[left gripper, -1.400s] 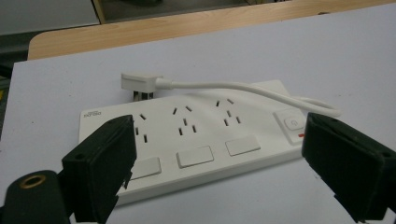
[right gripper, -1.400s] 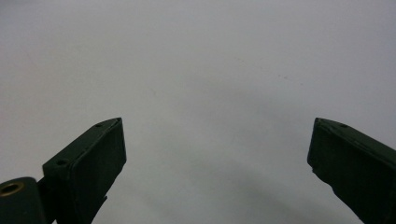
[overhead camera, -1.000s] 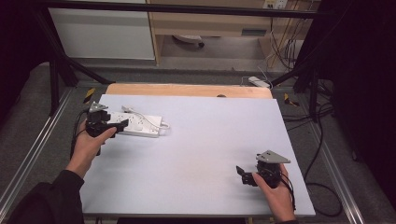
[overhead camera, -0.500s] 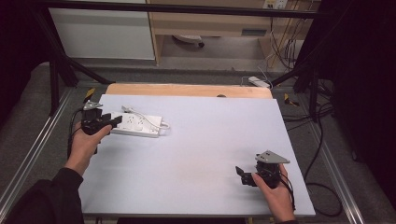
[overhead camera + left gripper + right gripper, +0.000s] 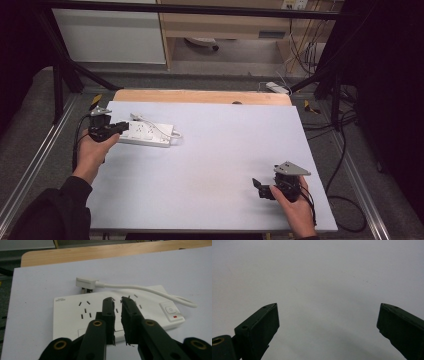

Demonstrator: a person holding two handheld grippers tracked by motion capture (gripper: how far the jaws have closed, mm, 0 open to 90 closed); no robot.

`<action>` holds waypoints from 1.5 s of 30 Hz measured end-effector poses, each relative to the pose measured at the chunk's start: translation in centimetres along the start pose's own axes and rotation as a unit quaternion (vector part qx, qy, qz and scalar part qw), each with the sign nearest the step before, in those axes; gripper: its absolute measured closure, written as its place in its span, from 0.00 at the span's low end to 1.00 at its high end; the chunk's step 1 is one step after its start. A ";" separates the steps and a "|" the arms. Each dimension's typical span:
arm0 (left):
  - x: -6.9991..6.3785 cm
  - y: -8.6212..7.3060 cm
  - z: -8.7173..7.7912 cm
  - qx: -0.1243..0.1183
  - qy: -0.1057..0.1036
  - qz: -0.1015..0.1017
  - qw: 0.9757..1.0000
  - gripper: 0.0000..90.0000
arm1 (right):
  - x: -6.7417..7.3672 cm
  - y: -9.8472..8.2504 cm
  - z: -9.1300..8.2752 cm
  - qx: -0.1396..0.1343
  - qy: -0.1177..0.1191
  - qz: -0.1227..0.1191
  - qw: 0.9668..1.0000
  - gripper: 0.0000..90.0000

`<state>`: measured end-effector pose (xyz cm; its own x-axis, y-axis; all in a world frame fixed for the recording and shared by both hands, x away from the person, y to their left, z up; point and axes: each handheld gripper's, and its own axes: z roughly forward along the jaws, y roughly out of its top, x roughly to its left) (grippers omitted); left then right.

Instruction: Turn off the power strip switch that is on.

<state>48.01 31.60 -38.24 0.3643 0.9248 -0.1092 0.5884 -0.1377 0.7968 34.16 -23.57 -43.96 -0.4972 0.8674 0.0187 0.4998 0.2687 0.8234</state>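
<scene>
A white power strip [image 5: 150, 134] lies flat at the table's left side, its own white cable [image 5: 140, 288] looped over it and its plug [image 5: 86, 282] resting at its far edge. My left gripper [image 5: 124, 126] sits at the strip's left end. In the left gripper view its jaws [image 5: 118, 300] stand almost together above the strip's [image 5: 150, 307] near edge, a thin gap between them and nothing held. My right gripper [image 5: 257, 186] rests near the table's front right. Its jaws [image 5: 328, 305] are spread wide over bare tabletop.
The pale table [image 5: 225, 140] has a wooden strip [image 5: 200, 96] along its far edge. Metal rails [image 5: 355, 170] run down both sides. Cables and another white power strip [image 5: 277, 87] lie on the floor behind the table's right corner.
My left gripper has drawn back slightly to the left at the power strip's end. The strip and my right gripper have stayed put.
</scene>
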 end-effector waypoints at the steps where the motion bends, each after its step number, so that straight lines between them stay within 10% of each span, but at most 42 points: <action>1: 0.0 0.0 0.0 0.000 0.000 0.000 1.000 0.92 | 0.0 0.0 0.0 0.000 0.000 0.000 1.000 0.05; 45: -0.2 -1.7 2.8 0.048 0.007 0.009 0.999 1.00 | -0.2 -0.1 -0.1 0.000 0.000 0.005 1.000 0.05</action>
<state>49.00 30.62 -41.25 0.3663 0.9265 -0.0865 0.6478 -0.1871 0.7385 34.15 -23.78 -43.96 -0.4916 0.8704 0.0273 0.5057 0.2599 0.8226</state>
